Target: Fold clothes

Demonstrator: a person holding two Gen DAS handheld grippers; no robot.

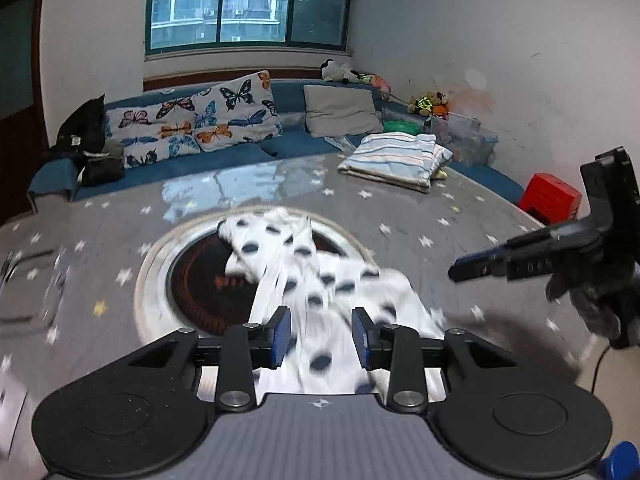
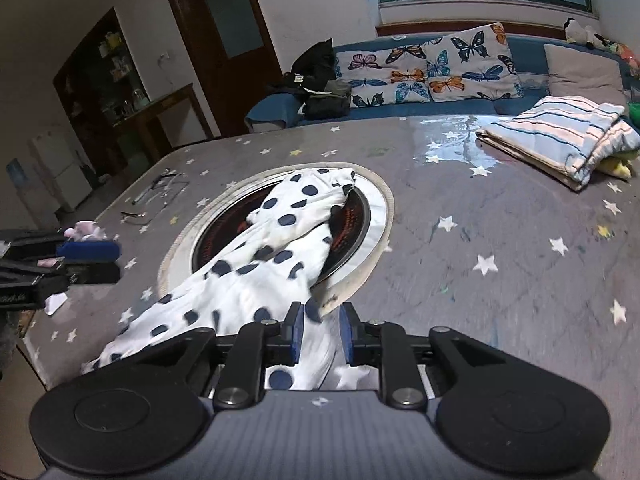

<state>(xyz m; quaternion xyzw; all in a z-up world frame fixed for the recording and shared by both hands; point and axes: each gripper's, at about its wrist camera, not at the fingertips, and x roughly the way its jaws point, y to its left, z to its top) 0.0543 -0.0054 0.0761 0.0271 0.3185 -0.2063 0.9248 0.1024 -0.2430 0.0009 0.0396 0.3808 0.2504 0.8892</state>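
Observation:
A white garment with dark blue dots (image 1: 304,256) (image 2: 280,240) lies crumpled on the table, draped over a round inset burner (image 1: 200,280) (image 2: 352,220). My left gripper (image 1: 322,336) is open just above the garment's near end, and the cloth shows between its blue pads. In the right wrist view the left gripper (image 2: 118,260) sits at the far left, apart from the cloth. My right gripper (image 2: 321,332) is open, with a narrower gap, over the garment's near right edge. From the left wrist view the right gripper (image 1: 454,272) hovers to the right of the cloth with nothing in its tip.
The table wears a grey cover with stars (image 2: 500,240). A folded striped stack (image 1: 396,160) (image 2: 556,132) lies at the far right. A red box (image 1: 550,196) stands off the right edge. Small metal items (image 2: 160,184) lie far left. A blue sofa with butterfly cushions (image 1: 192,120) runs behind.

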